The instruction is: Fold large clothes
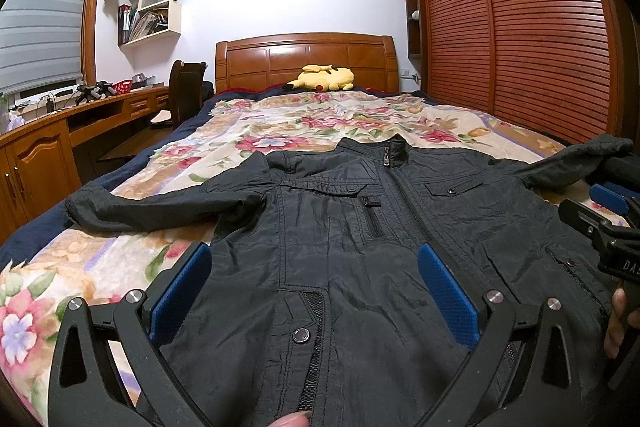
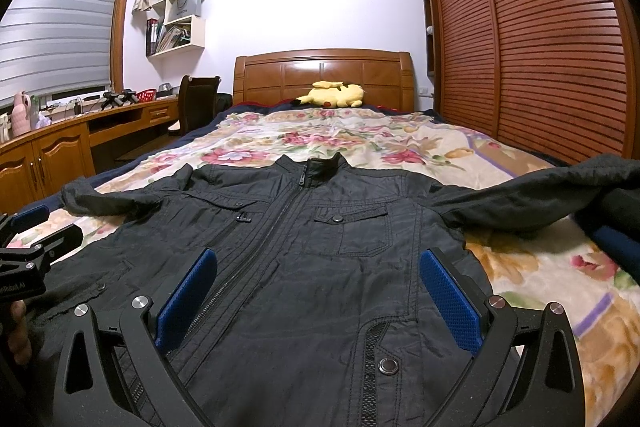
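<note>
A black zip-front jacket (image 1: pixel 360 227) is lying face up and spread flat on the floral bedspread (image 1: pixel 280 131) of a wooden-framed bed, collar pointing toward the headboard (image 1: pixel 306 61) and hem nearest the cameras. Its zipper is closed up to the collar, and both sleeves are stretching outward to either side, the one on the wardrobe side lying slightly raised over something dark at the frame edge. The left gripper (image 1: pixel 314 291) is hovering low over the lower front of the jacket, its blue-padded fingers (image 1: pixel 448 295) standing wide apart with nothing between them but the fabric beneath. The right gripper (image 2: pixel 318 297) is likewise hanging over the lower front panel, on the wardrobe side of the zipper, its jaws spread wide and holding nothing. In the left wrist view, the right gripper is showing at the right edge with a hand (image 1: pixel 618 323) wrapping its handle; in the right wrist view, the left gripper is showing at the left edge. A yellow plush toy (image 1: pixel 324 78) is resting by the headboard, well apart from the jacket. A slatted wooden wardrobe (image 1: pixel 520 27) is running along one side, and a wooden desk (image 1: pixel 80 115) with a chair (image 1: pixel 186 91) along the other, under a window blind (image 1: pixel 40 11).
</note>
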{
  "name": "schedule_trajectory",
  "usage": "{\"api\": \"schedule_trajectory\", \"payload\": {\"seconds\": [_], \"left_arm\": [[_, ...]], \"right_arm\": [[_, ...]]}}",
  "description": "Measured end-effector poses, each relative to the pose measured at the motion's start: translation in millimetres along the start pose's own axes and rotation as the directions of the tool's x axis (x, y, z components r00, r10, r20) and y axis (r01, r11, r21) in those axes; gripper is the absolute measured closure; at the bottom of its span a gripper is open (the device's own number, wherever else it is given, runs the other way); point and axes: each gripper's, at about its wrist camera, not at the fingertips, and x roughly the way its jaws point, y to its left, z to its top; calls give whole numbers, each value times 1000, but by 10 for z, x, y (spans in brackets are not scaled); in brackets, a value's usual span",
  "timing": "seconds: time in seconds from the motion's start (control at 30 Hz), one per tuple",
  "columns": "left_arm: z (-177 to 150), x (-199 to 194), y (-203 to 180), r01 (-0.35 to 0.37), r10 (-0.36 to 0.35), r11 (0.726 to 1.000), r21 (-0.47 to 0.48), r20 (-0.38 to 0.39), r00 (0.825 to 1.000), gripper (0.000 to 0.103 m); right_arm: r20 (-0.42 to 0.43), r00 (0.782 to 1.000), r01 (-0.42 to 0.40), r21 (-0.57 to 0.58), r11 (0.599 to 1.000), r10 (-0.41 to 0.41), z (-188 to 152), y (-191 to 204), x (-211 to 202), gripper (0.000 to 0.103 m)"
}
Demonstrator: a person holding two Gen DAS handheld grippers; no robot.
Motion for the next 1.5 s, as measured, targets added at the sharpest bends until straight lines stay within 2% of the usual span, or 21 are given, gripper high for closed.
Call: {"api": "schedule_trajectory", "payload": {"seconds": [0.9, 1.13, 1.5], "left_arm": [[30, 23, 6, 7, -7, 1000, 7, 2, 1000, 0], [339, 114, -113, 68, -67, 996, 50, -29, 997, 0], [540, 347, -542, 156, -150, 982, 109, -63, 987, 0]], "right_arm": [[-32, 999, -6, 17, 1000, 7, 44, -25, 14, 1], [-36, 999, 5, 17, 1000, -5, 81, -47, 45, 1], [-41, 998, 53, 21, 998, -53, 248, -236, 79, 0]]}}
